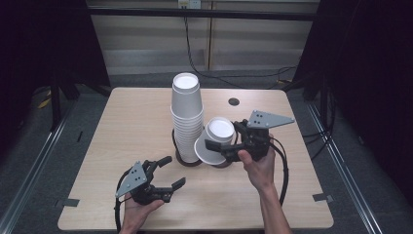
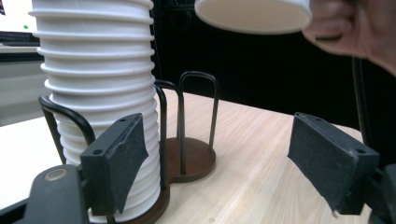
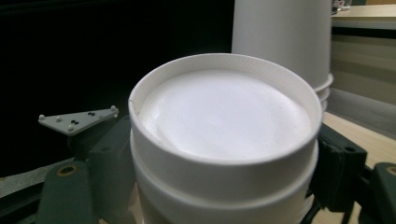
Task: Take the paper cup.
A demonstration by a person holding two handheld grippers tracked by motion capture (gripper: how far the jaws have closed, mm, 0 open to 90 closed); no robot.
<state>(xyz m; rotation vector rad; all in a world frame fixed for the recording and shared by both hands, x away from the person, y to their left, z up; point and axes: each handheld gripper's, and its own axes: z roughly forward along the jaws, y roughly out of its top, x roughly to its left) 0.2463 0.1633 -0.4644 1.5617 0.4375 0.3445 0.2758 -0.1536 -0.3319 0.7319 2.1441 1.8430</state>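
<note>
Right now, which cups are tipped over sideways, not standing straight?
The small cup stack clamped in the right gripper leans sideways. The tall stack stands straight in its holder.

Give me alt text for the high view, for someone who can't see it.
The right tool is shut on a short nest of upturned white paper cups, tilted beside the tall cup stack that stands in a dark wire holder on a wooden table. The left tool is open near the table's front edge.
</note>
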